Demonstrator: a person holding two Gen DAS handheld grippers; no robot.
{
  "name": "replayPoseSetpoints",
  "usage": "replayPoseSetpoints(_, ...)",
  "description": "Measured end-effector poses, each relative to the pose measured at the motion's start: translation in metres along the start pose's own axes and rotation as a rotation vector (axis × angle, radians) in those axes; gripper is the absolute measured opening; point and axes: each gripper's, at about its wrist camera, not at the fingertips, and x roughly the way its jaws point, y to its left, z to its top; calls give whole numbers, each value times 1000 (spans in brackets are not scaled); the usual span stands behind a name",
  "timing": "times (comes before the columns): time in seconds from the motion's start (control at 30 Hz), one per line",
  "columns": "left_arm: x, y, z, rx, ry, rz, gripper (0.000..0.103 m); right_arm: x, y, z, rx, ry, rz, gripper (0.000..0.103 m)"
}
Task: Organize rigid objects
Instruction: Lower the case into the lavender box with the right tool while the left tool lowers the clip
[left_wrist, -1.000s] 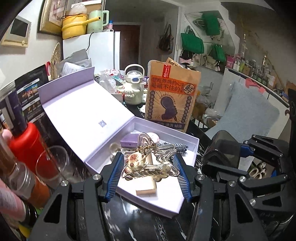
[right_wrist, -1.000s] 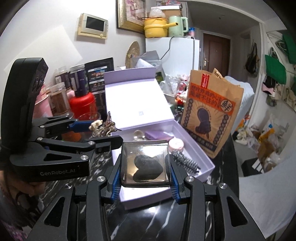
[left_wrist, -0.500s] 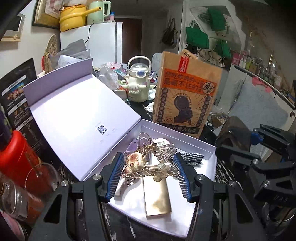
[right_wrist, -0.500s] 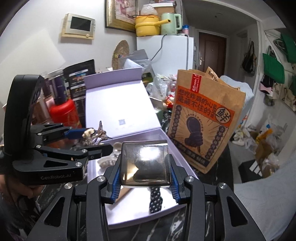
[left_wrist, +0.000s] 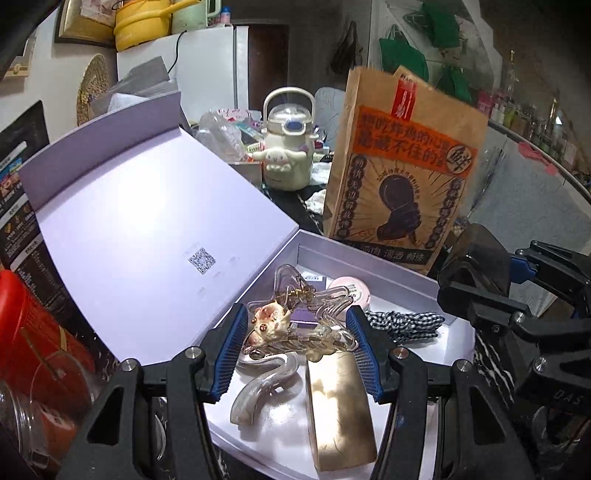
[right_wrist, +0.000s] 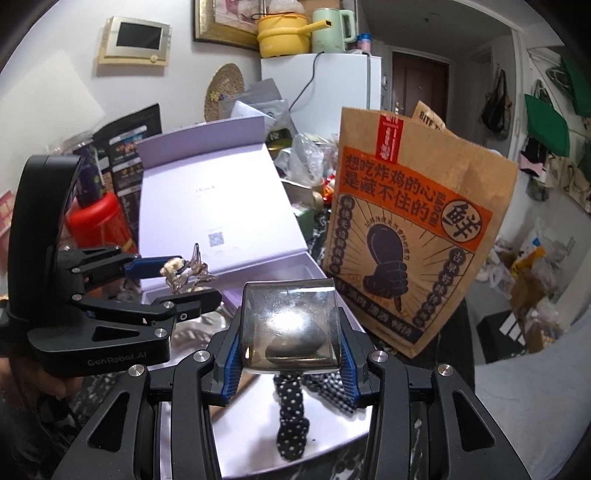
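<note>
- The lavender gift box (left_wrist: 458, 328) lies open on the dark marbled tabletop (left_wrist: 491, 354), its lid (left_wrist: 147, 236) leaning back to the left with a small QR code printed inside.
- A brown paper takeaway bag (left_wrist: 402, 184) with an orange band of Chinese print stands upright just behind the box's far wall.
- A cream cartoon-dog kettle (left_wrist: 284, 147) sits farther back among the clutter, to the left of the bag.
- The left gripper (left_wrist: 295, 339) hovers over the box, its blue pads clamped on a clear star-shaped hair claw (left_wrist: 325, 317) that carries a small cream animal charm (left_wrist: 267, 325).
- The right gripper (right_wrist: 288, 339) is closed on a smoky transparent square case (right_wrist: 288, 325) with a dark oval shape inside, held above the box's near right part.
- Inside the box, a gold rectangular bar (left_wrist: 340, 406) lies lengthwise near the front edge.
- A translucent curved hair clip (left_wrist: 262, 387) lies just left of the bar.
- A black-and-white gingham fabric piece (left_wrist: 406, 325) lies at the box's right side, and in the right wrist view a polka-dot strip (right_wrist: 291, 417) trails from it.
- A pink round compact (left_wrist: 351, 290) sits near the box's back wall.
</note>
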Motion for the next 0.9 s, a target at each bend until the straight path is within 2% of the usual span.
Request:
replayPoseSetpoints(0.3,21,0,-8,11,43,-3,55,23,-5,-7,37,51,34,43)
replayPoseSetpoints(0.47,34,-3,-11,32,68,18,55,36,1,-14,10,87,20,43)
replayPoseSetpoints(0.9,55,-1,-21,27,117,12,55,66,-2,-27,20,170,35,43)
